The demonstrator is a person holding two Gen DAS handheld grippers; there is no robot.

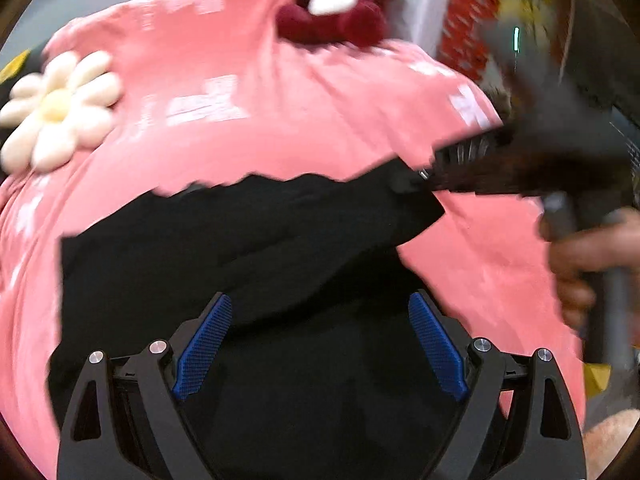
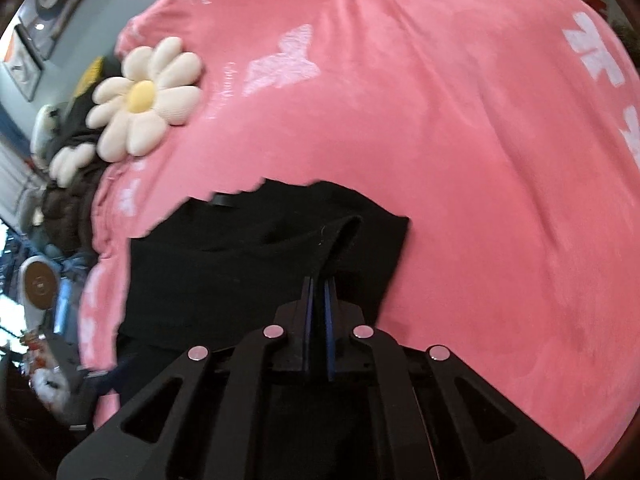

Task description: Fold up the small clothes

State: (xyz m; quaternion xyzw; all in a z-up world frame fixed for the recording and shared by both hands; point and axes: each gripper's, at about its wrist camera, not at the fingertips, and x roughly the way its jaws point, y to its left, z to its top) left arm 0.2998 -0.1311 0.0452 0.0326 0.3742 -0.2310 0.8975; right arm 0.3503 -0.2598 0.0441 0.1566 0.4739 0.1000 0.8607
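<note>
Black cloth, a small garment (image 2: 248, 276), spread on a pink blanket (image 2: 460, 160) printed with pale shapes, filling the lower middle of both wrist views. Surface under the blanket not identifiable, so left unnamed.

Right gripper (image 2: 319, 280) clenched on a raised fold at the garment's right-hand edge: blue pads pressed together with a ridge of black fabric pinched between them and rising toward 12 o'clock. Seen from the left wrist view at about 3 o'clock, blurred, biting the far right corner of the cloth, with a hand (image 1: 592, 264) on its grip.

Left gripper (image 1: 320, 344) released: blue pads (image 1: 208, 344) standing wide apart, nothing between them, poised over the near half of the garment. Whether touching the fabric or just above it, cannot tell.

Step in hand, by judgement: start of a fold, one corner caught and lifted, the other not yet taken.

Next move, likely: left jaws down onto the matching edge at roughly 9 o'clock, closed on one layer only, then both corners carried together across the cloth so the edges meet.

Plush daisy (image 2: 144, 100) at 10 o'clock and dark red plush toy (image 1: 340, 12) at 12 o'clock, both well apart from the garment.
</note>
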